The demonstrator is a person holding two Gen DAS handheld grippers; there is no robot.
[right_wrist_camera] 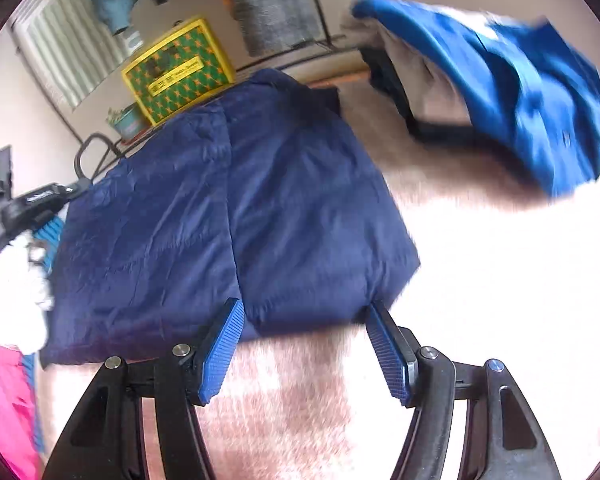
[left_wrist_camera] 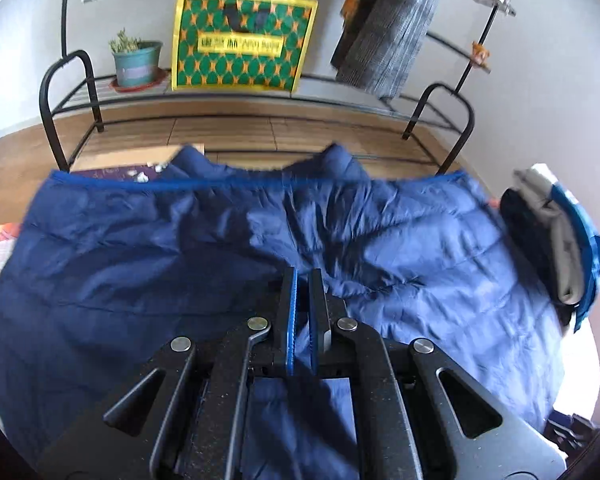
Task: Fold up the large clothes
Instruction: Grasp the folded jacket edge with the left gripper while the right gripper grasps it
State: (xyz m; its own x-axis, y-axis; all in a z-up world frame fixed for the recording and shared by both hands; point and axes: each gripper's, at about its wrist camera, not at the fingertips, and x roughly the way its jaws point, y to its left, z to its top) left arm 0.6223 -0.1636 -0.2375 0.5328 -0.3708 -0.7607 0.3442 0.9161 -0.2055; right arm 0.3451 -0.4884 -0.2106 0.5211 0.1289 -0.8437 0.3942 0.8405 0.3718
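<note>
while left tongs [left_wrist_camera: 303, 276] pinch shut, right tongs [right_wrist_camera: 302, 312] gape above jacket [right_wrist_camera: 228, 208].

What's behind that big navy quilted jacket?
Behind the navy jacket stands a black metal rack holding a potted plant and a green-and-yellow bag. The jacket hides the rack's lower middle.

1. I see a black metal rack [left_wrist_camera: 236, 98] along the pale wall [left_wrist_camera: 20, 52]; I take it as my landmark.
2. On the rack stands a yellow-edged green patterned bag [left_wrist_camera: 240, 40], with a potted plant [left_wrist_camera: 134, 62] just left of it.
3. Above the rack hangs grey fabric [left_wrist_camera: 392, 32].
4. In front of the rack lies wooden flooring [left_wrist_camera: 260, 132].
</note>
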